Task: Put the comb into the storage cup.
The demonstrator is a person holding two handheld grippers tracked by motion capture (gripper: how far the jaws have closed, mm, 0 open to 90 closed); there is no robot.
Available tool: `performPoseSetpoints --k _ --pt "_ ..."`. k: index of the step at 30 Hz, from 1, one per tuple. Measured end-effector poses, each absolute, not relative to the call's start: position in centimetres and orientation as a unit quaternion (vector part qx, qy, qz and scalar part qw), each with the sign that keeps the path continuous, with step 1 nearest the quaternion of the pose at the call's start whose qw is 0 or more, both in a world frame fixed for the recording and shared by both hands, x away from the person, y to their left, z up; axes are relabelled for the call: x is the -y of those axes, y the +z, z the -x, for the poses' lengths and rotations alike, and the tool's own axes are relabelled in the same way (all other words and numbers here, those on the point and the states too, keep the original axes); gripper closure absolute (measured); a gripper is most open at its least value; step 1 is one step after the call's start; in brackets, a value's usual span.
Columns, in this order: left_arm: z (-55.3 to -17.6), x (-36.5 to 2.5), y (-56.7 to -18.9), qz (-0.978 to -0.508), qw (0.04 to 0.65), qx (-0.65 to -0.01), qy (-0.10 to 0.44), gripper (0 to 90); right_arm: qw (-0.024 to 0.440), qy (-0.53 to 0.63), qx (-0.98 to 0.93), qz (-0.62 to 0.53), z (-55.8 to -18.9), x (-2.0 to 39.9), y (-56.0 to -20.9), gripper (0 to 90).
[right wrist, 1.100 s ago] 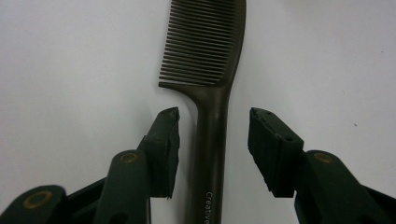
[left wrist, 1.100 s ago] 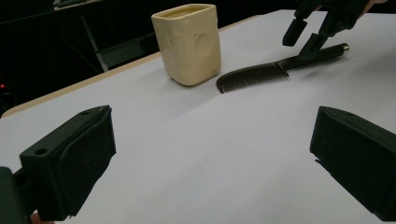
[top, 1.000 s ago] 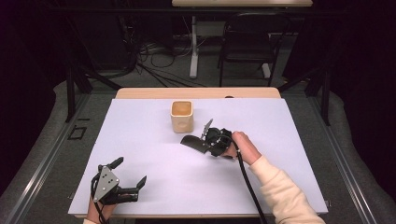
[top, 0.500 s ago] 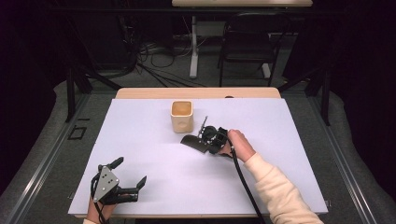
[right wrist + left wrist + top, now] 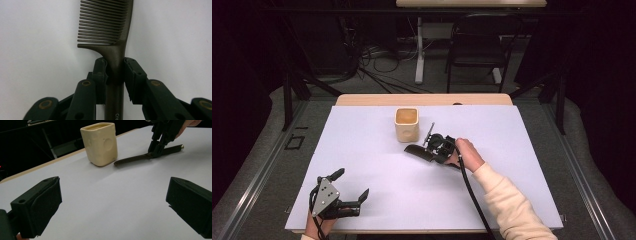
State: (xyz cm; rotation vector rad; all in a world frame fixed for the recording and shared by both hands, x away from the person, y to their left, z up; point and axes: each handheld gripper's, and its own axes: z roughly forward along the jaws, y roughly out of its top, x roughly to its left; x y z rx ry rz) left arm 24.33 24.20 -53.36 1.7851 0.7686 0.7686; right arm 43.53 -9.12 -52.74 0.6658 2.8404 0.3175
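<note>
A dark brown comb [image 5: 416, 150] [image 5: 107, 22] lies low over the white table top [image 5: 377, 150], just right of a cream square cup [image 5: 406, 125] [image 5: 101, 143]. My right gripper [image 5: 432, 151] [image 5: 115, 67] is shut on the comb's handle just behind the teeth, which point toward the cup. In the left gripper view the comb [image 5: 132, 158] stretches from beside the cup to the right gripper [image 5: 156, 151]. My left gripper [image 5: 353, 182] [image 5: 115, 192] rests near the front left edge of the table, open, with nothing between its jaws.
A strip of wooden table edge [image 5: 422, 99] shows behind the white sheet. Beyond the table stand a dark chair [image 5: 474, 50] and floor cables [image 5: 377, 65]. The person's cream sleeve [image 5: 507, 205] crosses the front right of the table.
My right gripper and the comb have shifted slightly left, toward the cup. The left gripper has stayed put.
</note>
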Motion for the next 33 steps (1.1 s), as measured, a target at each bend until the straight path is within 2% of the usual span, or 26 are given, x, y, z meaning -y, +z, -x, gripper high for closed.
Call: performPoseSetpoints --k 33 --pt "-24.3 -24.4 -53.3 -0.736 0.502 -0.321 0.321 0.2 0.104 0.164 -0.955 -0.225 -42.2 10.4 -50.5 71.6"
